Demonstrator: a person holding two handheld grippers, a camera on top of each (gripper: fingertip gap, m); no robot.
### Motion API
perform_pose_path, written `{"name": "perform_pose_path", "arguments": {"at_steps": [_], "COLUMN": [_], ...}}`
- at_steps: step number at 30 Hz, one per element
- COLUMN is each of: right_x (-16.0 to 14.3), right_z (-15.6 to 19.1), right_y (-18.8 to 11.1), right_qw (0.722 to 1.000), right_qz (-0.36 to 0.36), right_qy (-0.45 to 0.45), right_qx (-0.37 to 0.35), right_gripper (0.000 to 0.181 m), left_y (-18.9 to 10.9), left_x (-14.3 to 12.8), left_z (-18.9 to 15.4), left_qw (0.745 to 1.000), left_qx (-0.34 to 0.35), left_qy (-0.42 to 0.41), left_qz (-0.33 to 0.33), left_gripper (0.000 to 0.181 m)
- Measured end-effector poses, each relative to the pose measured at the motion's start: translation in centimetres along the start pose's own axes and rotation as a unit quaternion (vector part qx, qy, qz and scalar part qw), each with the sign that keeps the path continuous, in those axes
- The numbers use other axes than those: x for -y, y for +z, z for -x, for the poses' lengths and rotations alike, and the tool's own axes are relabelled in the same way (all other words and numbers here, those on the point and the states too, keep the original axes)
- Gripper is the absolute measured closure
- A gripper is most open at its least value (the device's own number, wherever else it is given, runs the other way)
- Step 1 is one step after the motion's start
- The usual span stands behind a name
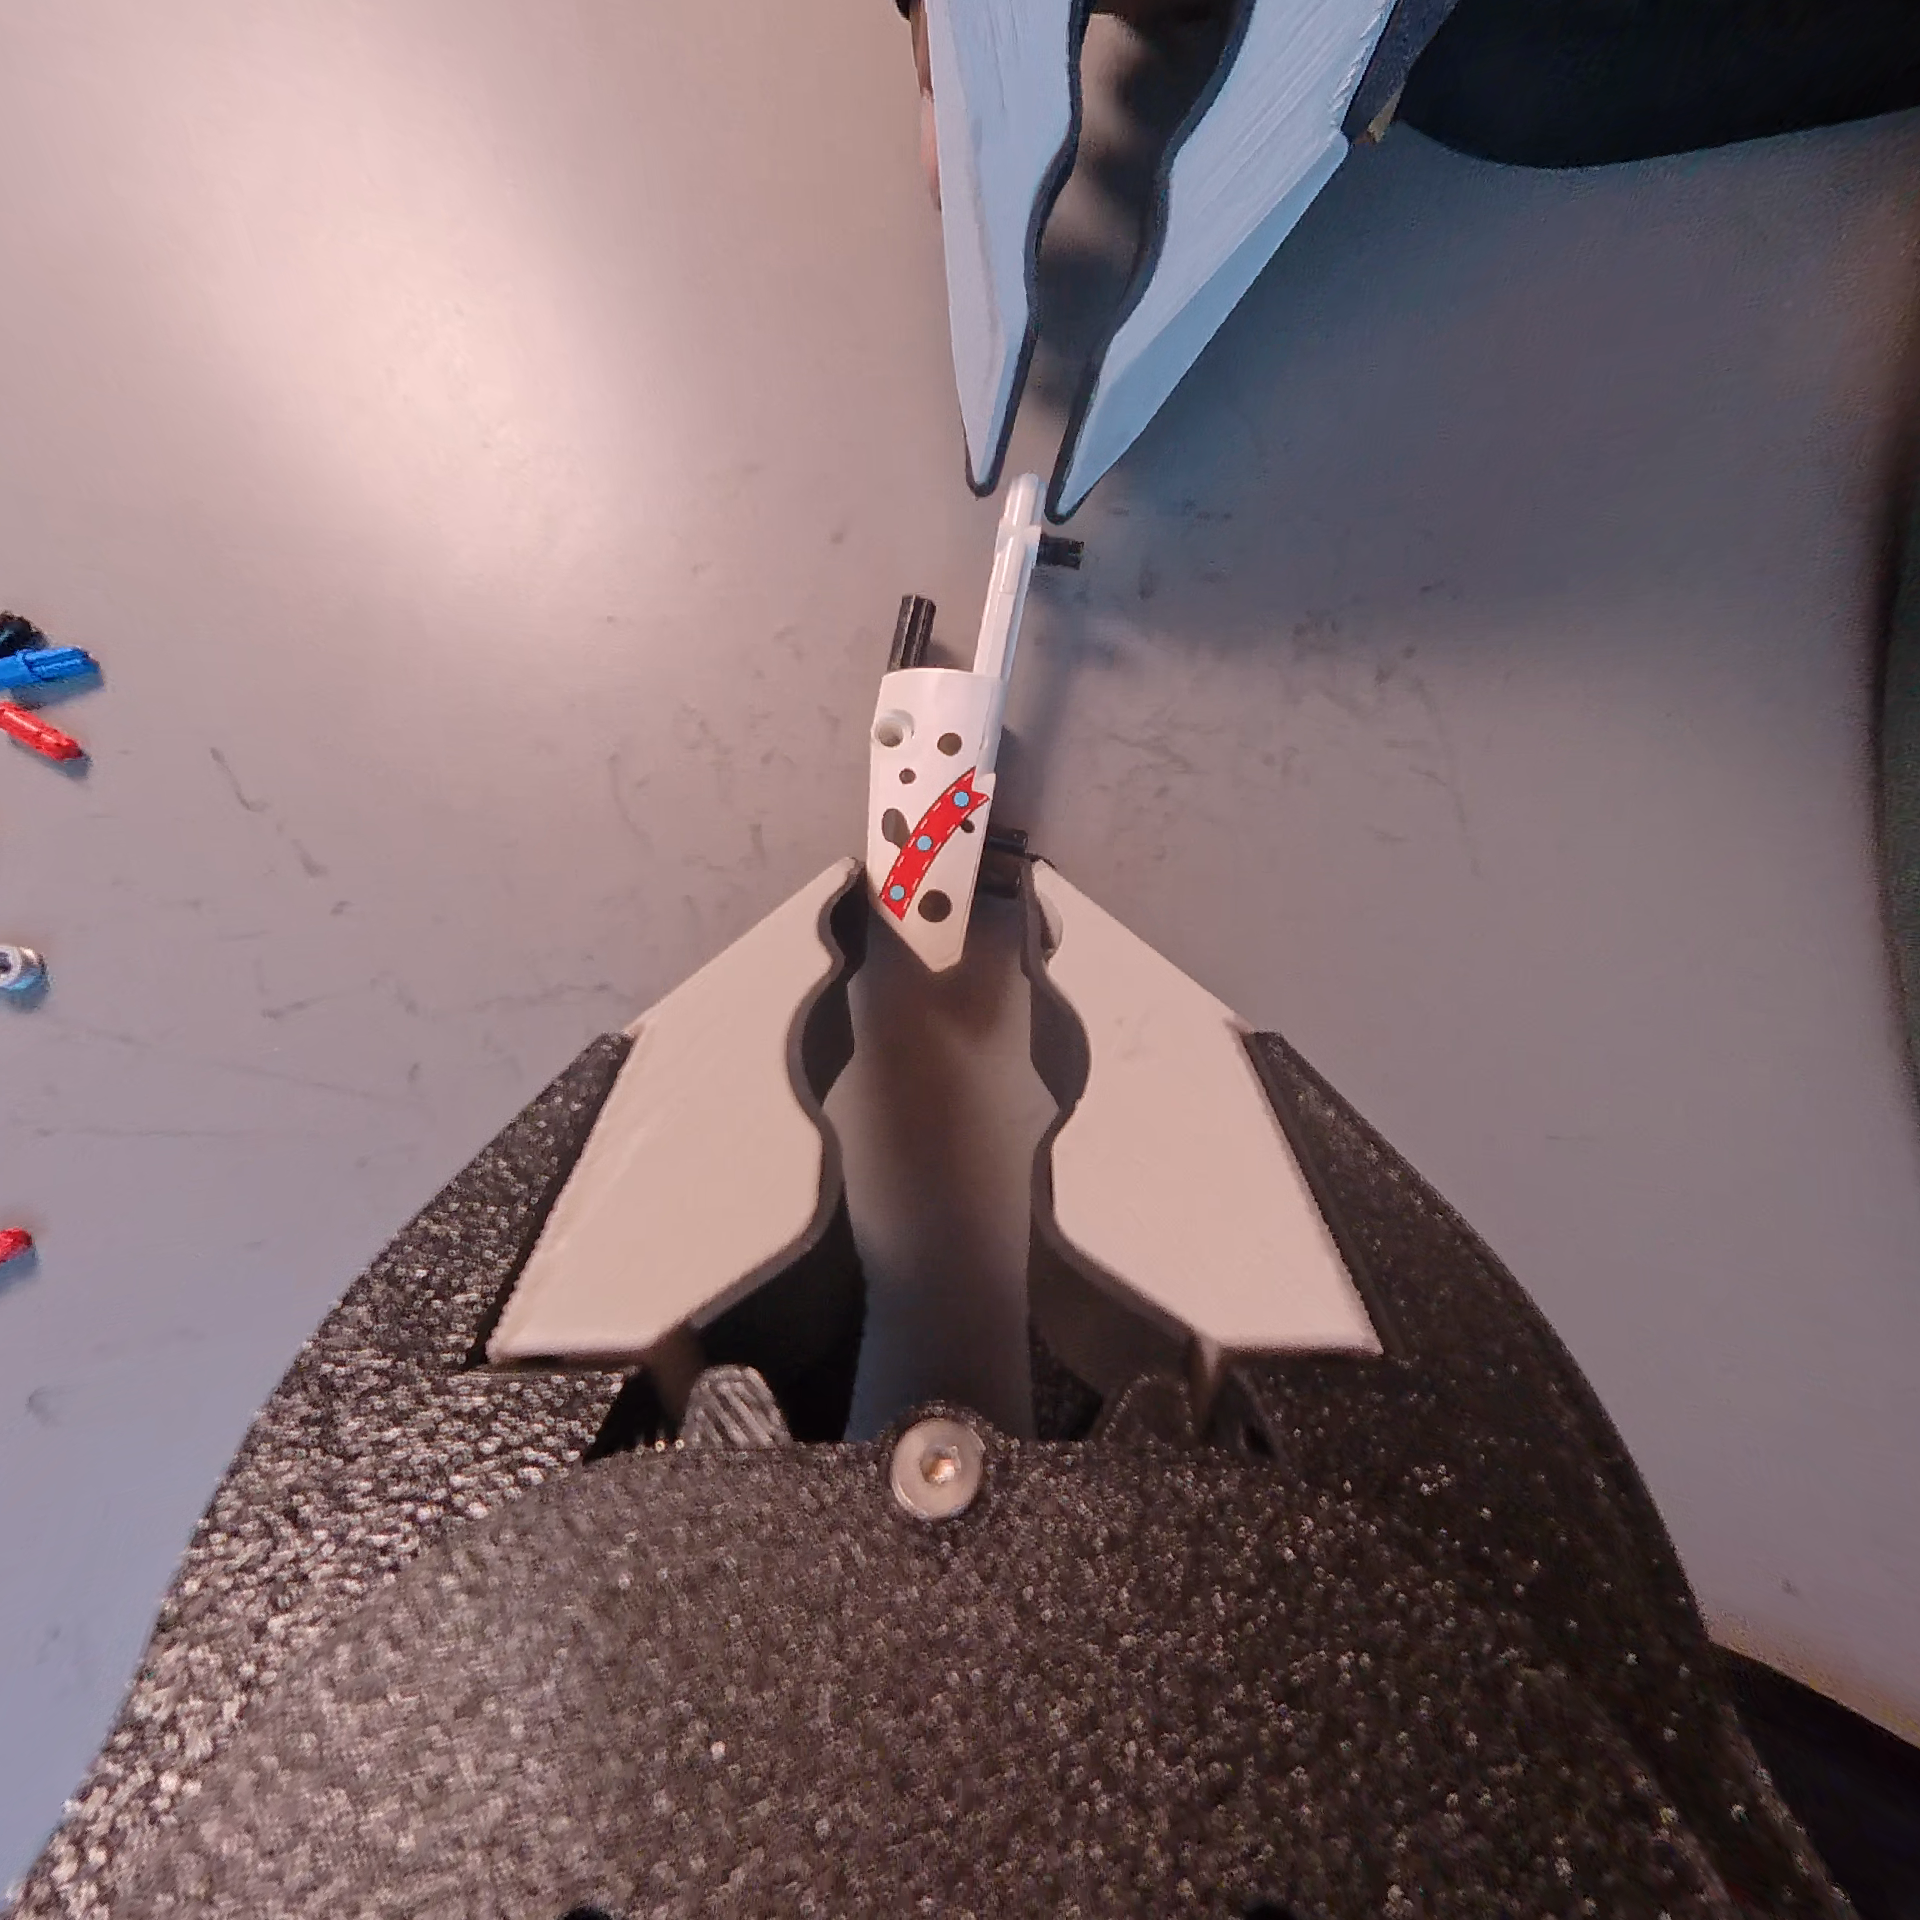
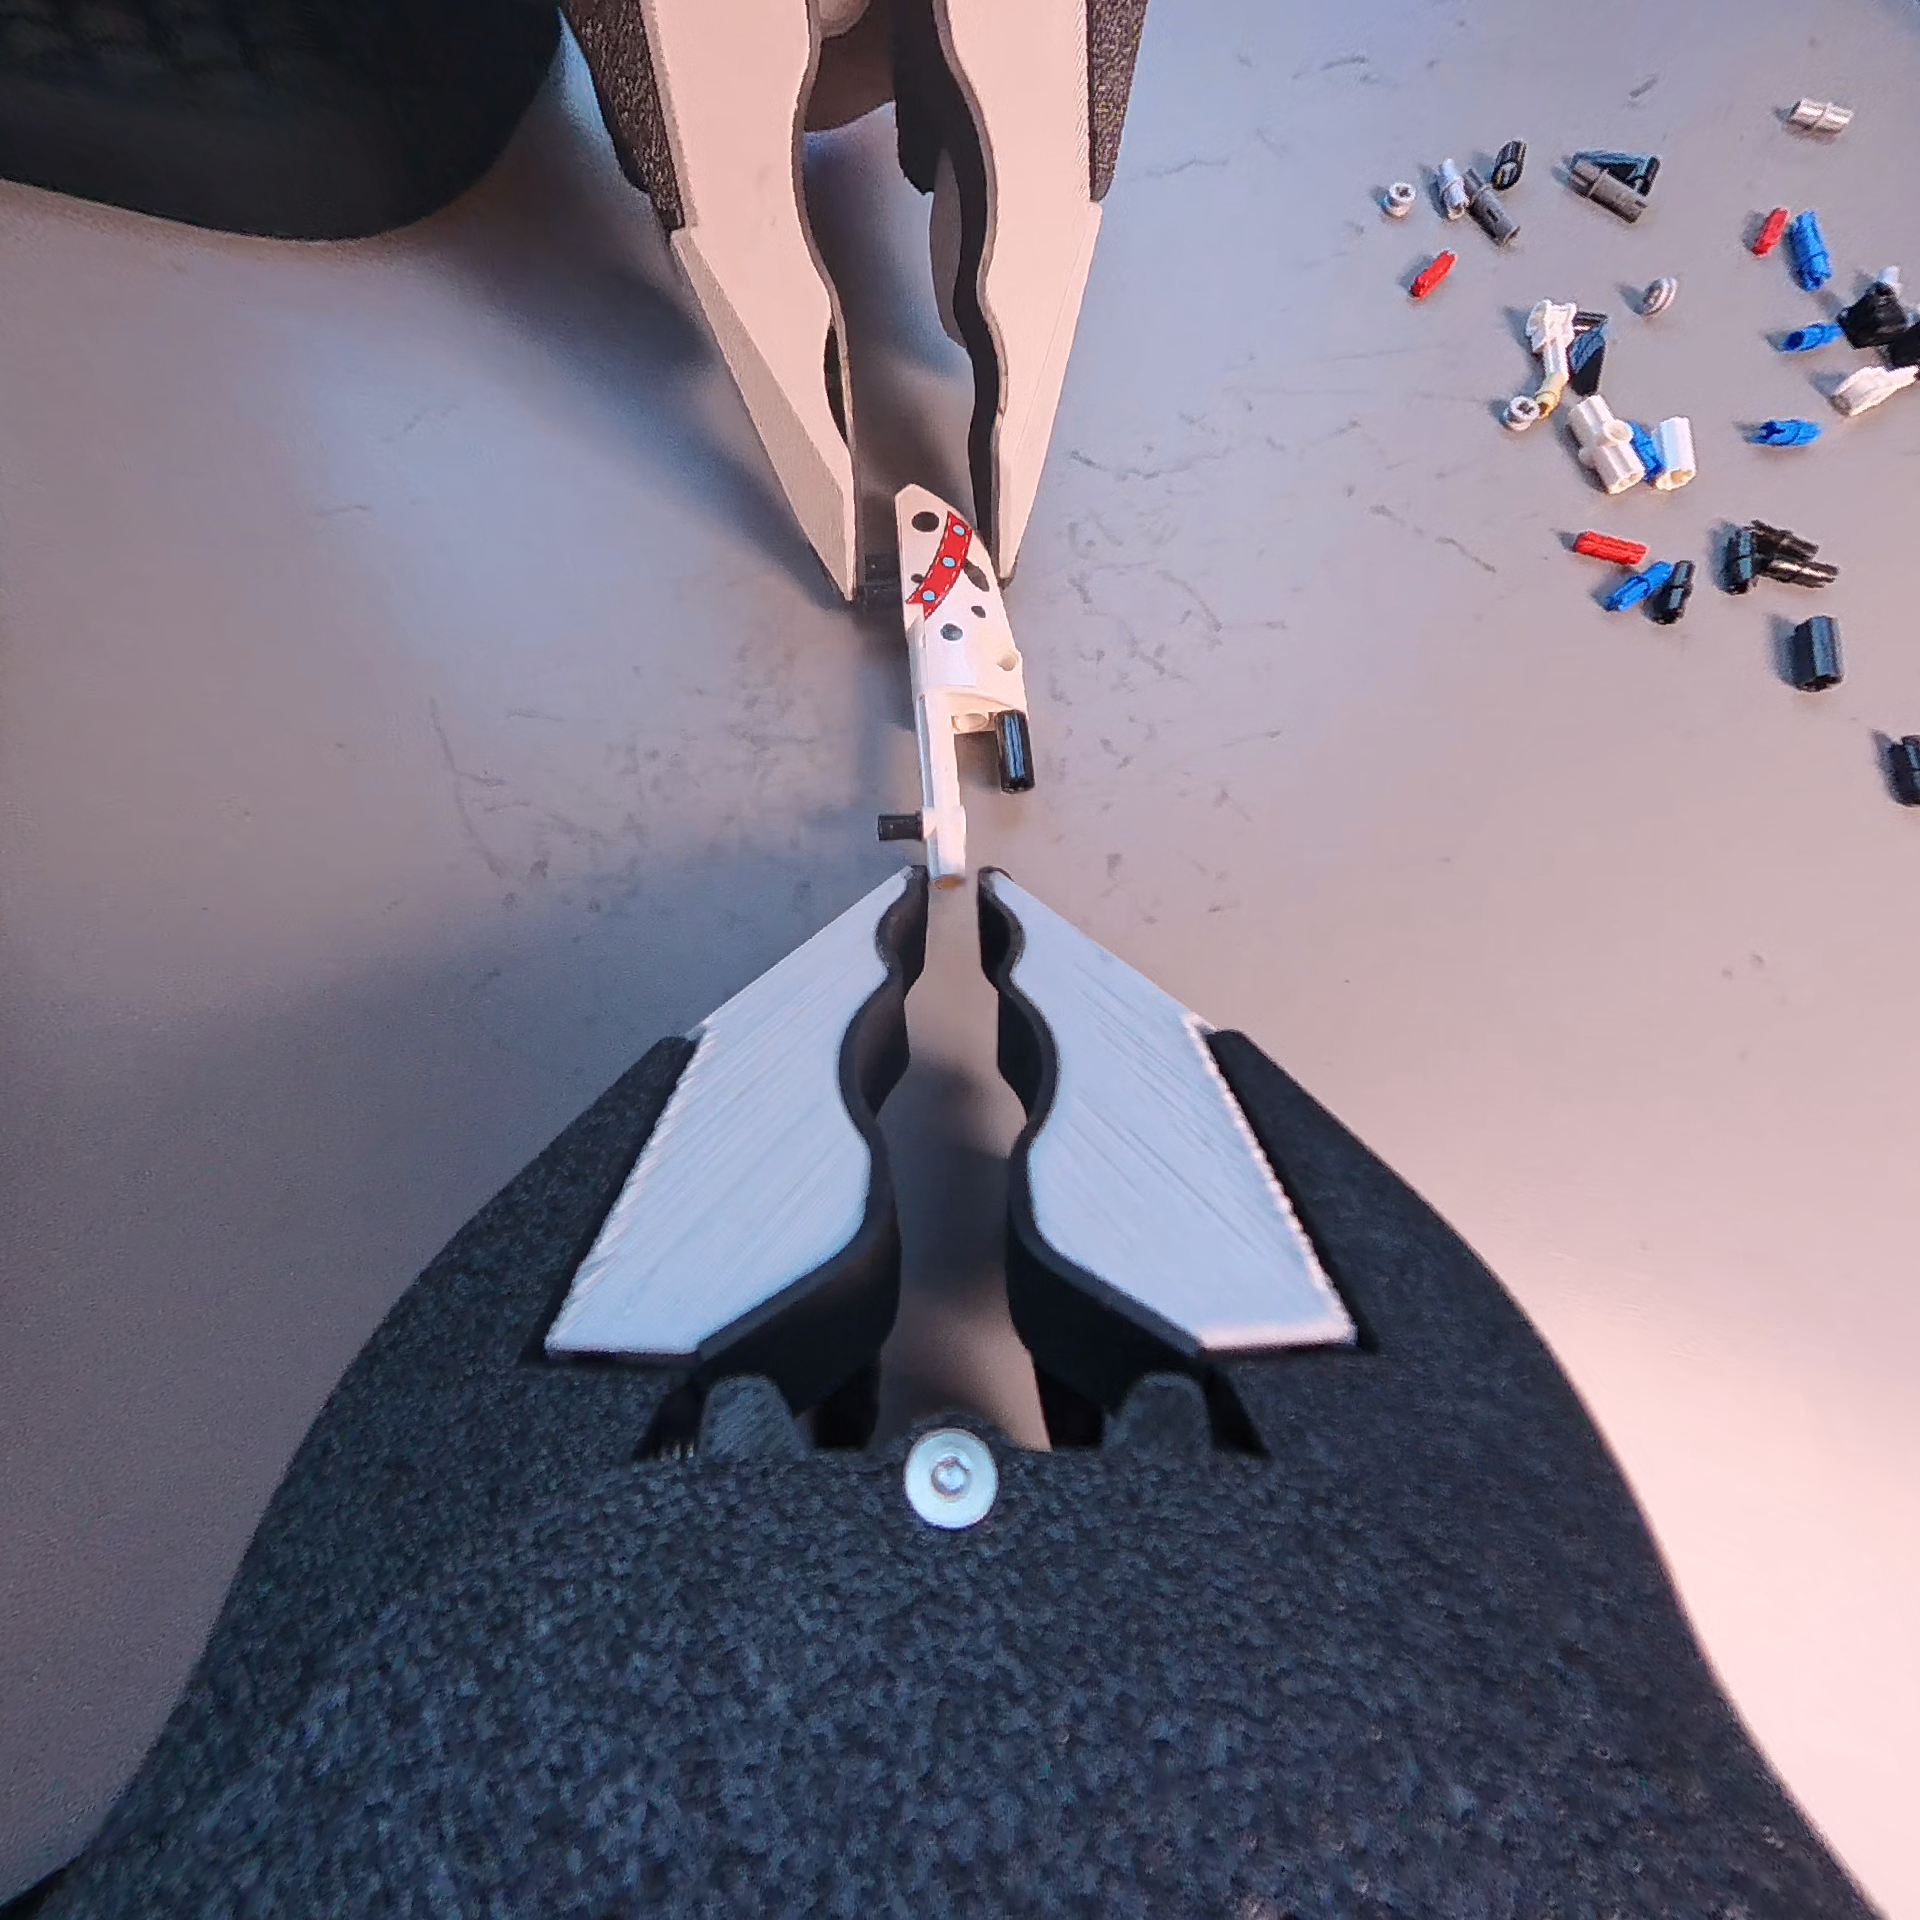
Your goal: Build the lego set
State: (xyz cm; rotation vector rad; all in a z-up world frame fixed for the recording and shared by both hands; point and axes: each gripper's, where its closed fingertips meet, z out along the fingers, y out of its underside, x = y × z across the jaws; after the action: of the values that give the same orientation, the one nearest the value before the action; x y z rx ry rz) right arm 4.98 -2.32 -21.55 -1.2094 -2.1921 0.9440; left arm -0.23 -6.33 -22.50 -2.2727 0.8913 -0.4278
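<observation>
A small white lego assembly [image 1: 928, 831] hangs between both grippers above the grey table [image 1: 416, 416]. It is a curved white panel with black spots and a red stripe, on a thin white beam [image 1: 1006, 613] with black pins sticking out. My left gripper [image 1: 943, 878] is shut on the panel end, one finger against the panel and the other against a black pin [image 1: 1006, 860]. My right gripper [image 2: 951, 883] is closed narrowly on the beam's far end [image 2: 943, 842]. In the right wrist view the panel [image 2: 951, 592] sits between the left gripper's fingertips [image 2: 831, 520].
Several loose small lego parts lie scattered at the right in the right wrist view: blue, red, black, white and grey pins and connectors [image 2: 1631, 447]. A few show at the left edge of the left wrist view [image 1: 47, 665]. Something dark lies at the table's far side [image 2: 260, 104]. One gripper's finger ends stand about 8 cm off the other's.
</observation>
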Motion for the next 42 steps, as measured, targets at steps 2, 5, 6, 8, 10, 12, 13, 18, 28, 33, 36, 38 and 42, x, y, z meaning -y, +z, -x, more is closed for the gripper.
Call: {"name": "perform_pose_path", "arguments": {"at_steps": [2, 5, 6, 8, 10, 12, 13, 18, 28, 33, 36, 38, 42], "right_x": [0.1, 1.0, 1.4, 2.4, 3.8, 5.2, 6.2, 12.8, 14.5, 9.8, 6.5, 5.1, 9.7], "right_z": [-0.2, -1.1, -1.6, -3.1, -5.7, -10.0, -12.6, -28.7, -43.8, -44.4, -44.1, -43.5, -41.9], "right_y": [-0.1, -0.7, -1.0, -1.9, -3.4, -5.5, -6.8, -13.1, -12.7, -17.2, -16.9, -16.6, -18.5], "right_qw": [1.0, 0.999, 0.998, 0.994, 0.984, 0.968, 0.958, 0.894, 0.841, 0.804, 0.814, 0.817, 0.804], "right_qz": [-0.005, -0.033, -0.045, -0.079, -0.124, -0.149, -0.158, -0.179, -0.087, -0.141, -0.13, -0.126, -0.191], "right_qy": [0.001, 0.009, 0.014, 0.025, 0.034, 0.031, 0.023, -0.003, -0.01, 0.125, 0.165, 0.177, 0.068], "right_qx": [-0.003, -0.023, -0.036, -0.069, -0.123, -0.199, -0.237, -0.41, -0.534, -0.564, -0.541, -0.534, -0.56], "right_gripper": [0.169, 0.167, 0.167, 0.167, 0.167, 0.166, 0.165, 0.158, 0.177, 0.181, 0.173, 0.17, 0.16], "left_y": [-0.3, -0.9, -1.2, -2.1, -3.1, -4.3, -5.0, -11.0, -13.2, -12.6, -11.9, -11.5, -11.3], "left_x": [-0.3, -0.8, -1.0, -0.9, -0.1, 1.5, 2.5, 7.2, 4.9, 5.2, 5.5, 5.5, 5.4], "left_z": [-0.1, -0.8, -1.2, -1.5, -0.6, 0.8, 1.5, 6.5, 9.8, 10.3, 10.1, 10.0, 9.8], "left_qw": [1.0, 0.999, 0.999, 0.998, 0.997, 0.993, 0.99, 0.908, 0.874, 0.878, 0.881, 0.885, 0.889], "left_qx": [-0.007, -0.035, -0.047, -0.064, -0.046, -0.017, 0.005, 0.194, 0.306, 0.283, 0.266, 0.27, 0.283], "left_qy": [-0.004, -0.011, -0.016, -0.028, -0.045, -0.06, -0.06, -0.067, -0.094, -0.102, -0.115, -0.111, -0.087], "left_qz": [0.003, 0.011, 0.011, -0.001, -0.039, -0.095, -0.13, -0.366, -0.366, -0.373, -0.373, -0.364, -0.35], "left_gripper": [0.153, 0.153, 0.148, 0.14, 0.138, 0.138, 0.138, 0.155, 0.151, 0.148, 0.147, 0.148, 0.147]}}
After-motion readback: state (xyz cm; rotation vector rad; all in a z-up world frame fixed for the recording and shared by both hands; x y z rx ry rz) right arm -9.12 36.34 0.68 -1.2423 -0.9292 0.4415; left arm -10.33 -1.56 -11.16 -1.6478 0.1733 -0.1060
